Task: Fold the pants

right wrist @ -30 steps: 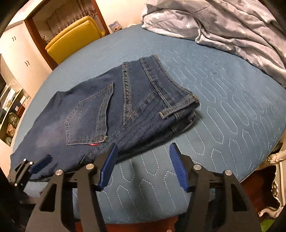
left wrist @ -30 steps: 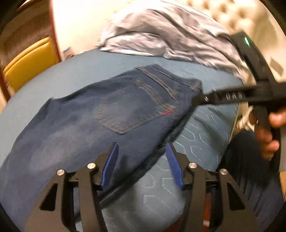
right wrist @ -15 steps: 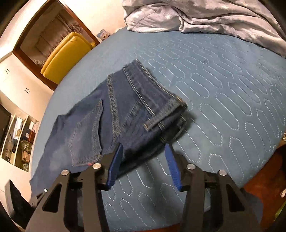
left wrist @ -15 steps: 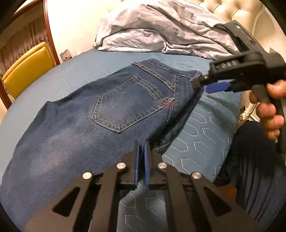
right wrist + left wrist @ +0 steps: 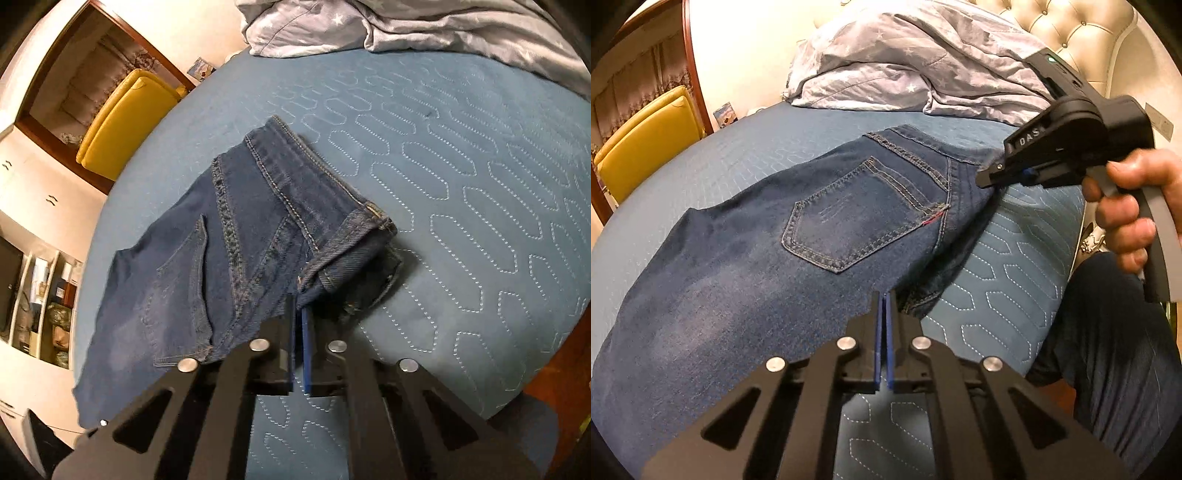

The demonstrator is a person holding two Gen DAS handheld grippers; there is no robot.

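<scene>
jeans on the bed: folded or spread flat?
Folded lengthwise: the jeans lie doubled, one back pocket on top, the waistband stacked in layers. Folded across the legs: cannot tell, the leg ends are out of view.

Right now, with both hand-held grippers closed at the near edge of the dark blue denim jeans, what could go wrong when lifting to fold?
1. The right hand-held gripper pinches only the waistband corner of the dark blue denim jeans; heavy denim may slip out.
2. The left hand-held gripper may hold only one layer, so the fold skews.
</scene>
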